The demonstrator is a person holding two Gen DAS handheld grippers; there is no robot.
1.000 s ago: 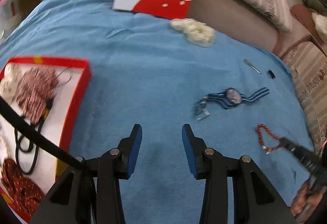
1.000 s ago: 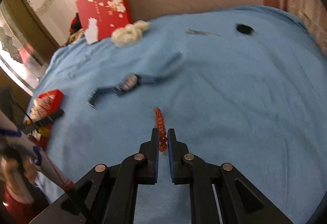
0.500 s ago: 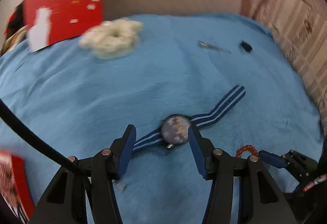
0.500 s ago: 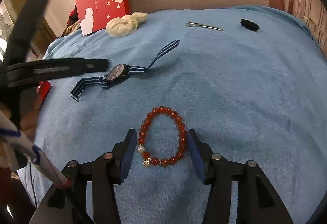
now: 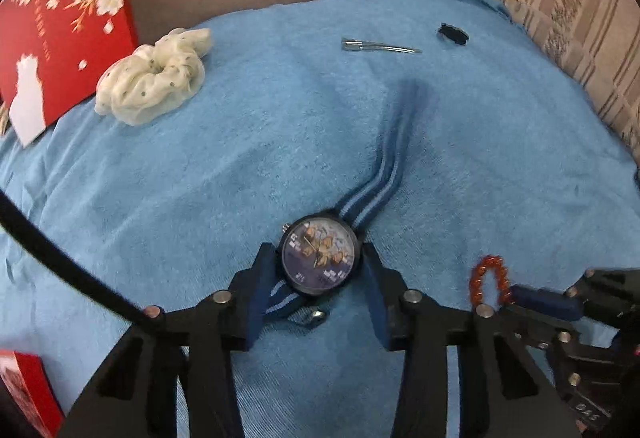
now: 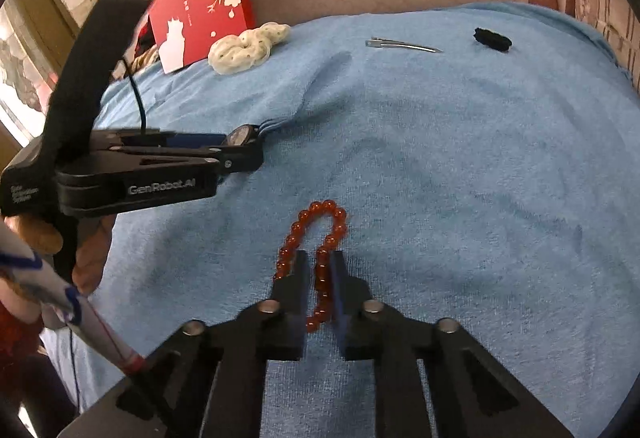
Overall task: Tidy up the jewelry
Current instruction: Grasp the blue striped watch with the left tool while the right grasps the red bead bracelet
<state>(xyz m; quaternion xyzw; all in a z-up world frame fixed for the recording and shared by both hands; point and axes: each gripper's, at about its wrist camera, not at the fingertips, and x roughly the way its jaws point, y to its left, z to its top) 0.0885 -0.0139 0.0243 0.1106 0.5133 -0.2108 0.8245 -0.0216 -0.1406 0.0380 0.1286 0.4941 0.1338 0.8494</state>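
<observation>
A watch [image 5: 319,254] with a blue striped strap lies on the blue towel [image 5: 280,126]. My left gripper [image 5: 319,258] is shut on its round case, one finger on each side; it also shows in the right wrist view [image 6: 240,140]. A red bead bracelet [image 6: 320,238] lies on the towel near the front. My right gripper [image 6: 319,262] is shut on one side of the bracelet, and the loop is stretched long. The bracelet also shows in the left wrist view [image 5: 489,278], beside the right gripper [image 5: 552,304].
A cream scrunchie [image 5: 154,78] lies at the back left by a red flowered box lid [image 5: 60,18]. A metal hair clip [image 5: 380,46] and a small black item [image 5: 453,33] lie at the back. A red box corner [image 5: 24,386] is at lower left. Sofa cushions ring the towel.
My left gripper has closed on the watch case and shifted the strap. My right gripper has closed on the bracelet, pulling its round loop into a long one.
</observation>
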